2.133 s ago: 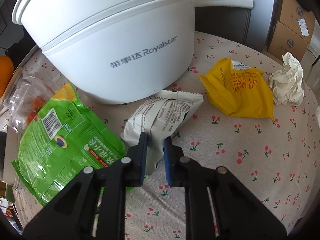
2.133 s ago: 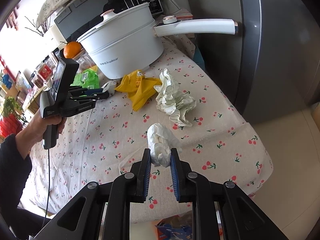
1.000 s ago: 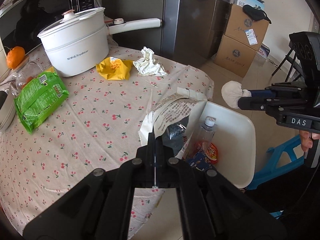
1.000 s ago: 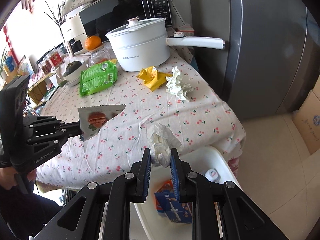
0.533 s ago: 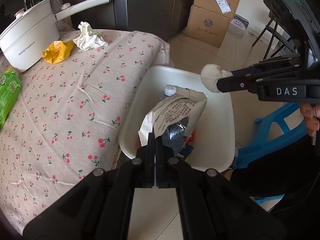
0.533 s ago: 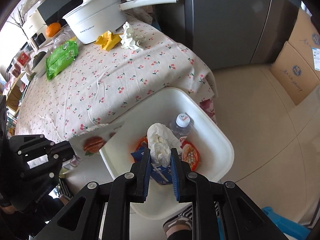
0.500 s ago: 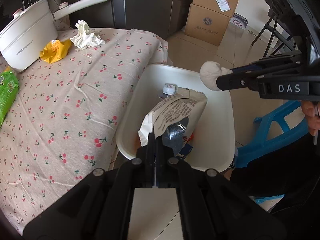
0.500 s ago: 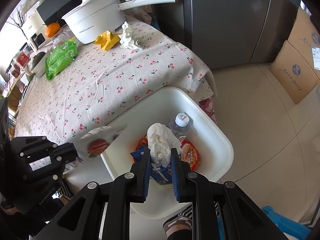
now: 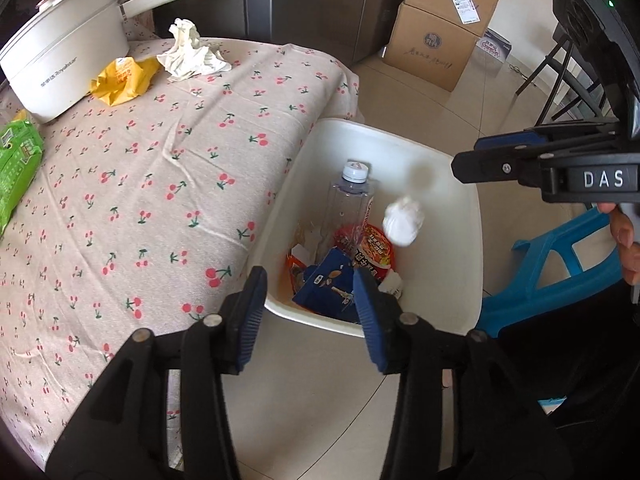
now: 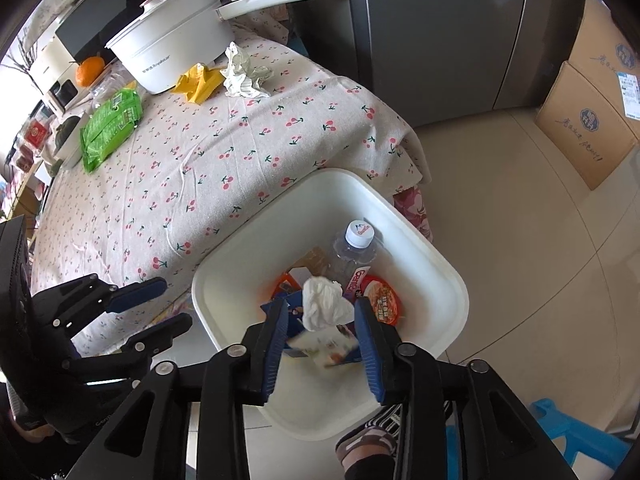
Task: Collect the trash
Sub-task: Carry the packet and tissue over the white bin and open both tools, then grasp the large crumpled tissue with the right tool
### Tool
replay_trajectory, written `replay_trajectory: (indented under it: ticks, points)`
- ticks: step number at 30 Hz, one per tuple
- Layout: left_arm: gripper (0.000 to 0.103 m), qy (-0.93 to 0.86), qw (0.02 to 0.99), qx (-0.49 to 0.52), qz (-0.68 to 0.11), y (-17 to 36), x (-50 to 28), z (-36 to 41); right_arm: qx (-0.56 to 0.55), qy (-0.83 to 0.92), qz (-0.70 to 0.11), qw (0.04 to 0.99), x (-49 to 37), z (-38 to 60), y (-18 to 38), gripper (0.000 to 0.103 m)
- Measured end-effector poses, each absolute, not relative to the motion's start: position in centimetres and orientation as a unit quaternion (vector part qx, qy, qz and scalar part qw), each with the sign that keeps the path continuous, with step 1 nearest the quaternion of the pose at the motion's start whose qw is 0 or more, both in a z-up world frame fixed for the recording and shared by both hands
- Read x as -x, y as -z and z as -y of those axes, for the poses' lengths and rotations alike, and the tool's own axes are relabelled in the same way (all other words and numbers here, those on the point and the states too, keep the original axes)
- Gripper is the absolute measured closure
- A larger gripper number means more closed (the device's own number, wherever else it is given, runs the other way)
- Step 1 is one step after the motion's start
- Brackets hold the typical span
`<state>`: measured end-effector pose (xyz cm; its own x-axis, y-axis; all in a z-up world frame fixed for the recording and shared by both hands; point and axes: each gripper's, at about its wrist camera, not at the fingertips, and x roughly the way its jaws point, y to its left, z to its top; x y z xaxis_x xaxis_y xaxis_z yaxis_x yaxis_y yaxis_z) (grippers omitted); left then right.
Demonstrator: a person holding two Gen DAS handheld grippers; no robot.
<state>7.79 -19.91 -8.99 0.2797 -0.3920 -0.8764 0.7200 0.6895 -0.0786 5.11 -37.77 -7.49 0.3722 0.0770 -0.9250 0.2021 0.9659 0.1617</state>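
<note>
The crumpled tissue (image 10: 324, 304) is loose in the air between the spread fingers of the right gripper (image 10: 320, 320), touching neither pad, and it hangs straight over the open white bin (image 10: 452, 276). From the left wrist view the same tissue (image 9: 403, 220) shows as a blurred white ball already below the bin's rim (image 9: 400, 136), above a clear bottle (image 9: 348, 200) and a red noodle cup (image 9: 374, 248). A pale, blurred wrapper (image 10: 324, 346) also sits low between the right fingers, seemingly dropping into the bin rather than held.

Both tools are letting go: the right gripper's jaws are opening with the tissue free between them, and the left gripper (image 9: 310, 300) is opening too, with nothing between its fingers but the view down onto a blue carton (image 9: 326, 284) in the bin.

What matters for the next pick lies up and away from the bin, at the far end of the cherry-print tablecloth (image 9: 168, 168): a yellow wrapper (image 9: 120, 80) and a crumpled napkin (image 9: 188, 50) lie side by side against the white pot (image 9: 64, 64), with a green packet (image 10: 112, 128) further along. The left gripper hangs at the table's edge, so it looks the nearer of the two to that cluster; the right is out over the bin, on the floor side.
</note>
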Motion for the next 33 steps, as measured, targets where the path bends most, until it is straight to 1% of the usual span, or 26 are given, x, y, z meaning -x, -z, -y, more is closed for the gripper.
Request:
replay_trajectory:
  ticks: [1, 3, 4, 6, 8, 14, 20, 24, 29, 33]
  points:
    - [0.048, 0.350, 0.785, -0.165, -0.484, 8.8, -8.0, 19.6, -0.128, 0.039, -0.557, 0.820, -5.2, 37.8, 7.4, 0.055]
    - [0.038, 0.338, 0.792, -0.155, -0.485, 8.5, -8.5, 18.8, -0.134, 0.040, -0.552, 0.822, -5.4, 37.7, 7.1, 0.047]
    - [0.035, 0.330, 0.795, -0.151, -0.485, 8.4, -8.7, 18.5, -0.136, 0.042, -0.550, 0.823, -5.5, 37.6, 7.0, 0.044]
    - [0.024, 0.312, 0.805, -0.142, -0.485, 8.1, -9.3, 17.7, -0.137, 0.045, -0.546, 0.825, -5.9, 37.4, 6.8, 0.037]
    - [0.019, 0.290, 0.816, -0.134, -0.481, 7.8, -9.9, 16.9, -0.137, 0.049, -0.542, 0.827, -6.5, 37.1, 6.7, 0.032]
    - [0.013, 0.227, 0.838, -0.110, -0.484, 7.7, -12.1, 14.6, -0.140, 0.051, -0.532, 0.834, -8.5, 35.8, 6.3, 0.025]
    - [0.006, 0.186, 0.850, -0.054, -0.489, 7.5, -14.9, 12.0, -0.128, 0.050, -0.529, 0.838, -10.7, 34.6, 6.1, 0.022]
    - [0.006, 0.162, 0.854, -0.043, -0.493, 8.4, -16.8, 11.1, -0.123, 0.053, -0.525, 0.840, -12.3, 34.4, 6.1, 0.021]
    - [0.006, 0.130, 0.865, -0.046, -0.482, 8.9, -18.9, 10.5, -0.081, 0.055, -0.508, 0.855, -15.0, 33.7, 6.0, 0.021]
    - [0.006, 0.120, 0.867, -0.033, -0.483, 9.2, -20.7, 10.4, -0.083, 0.044, -0.493, 0.865, -18.1, 33.4, 6.5, 0.020]
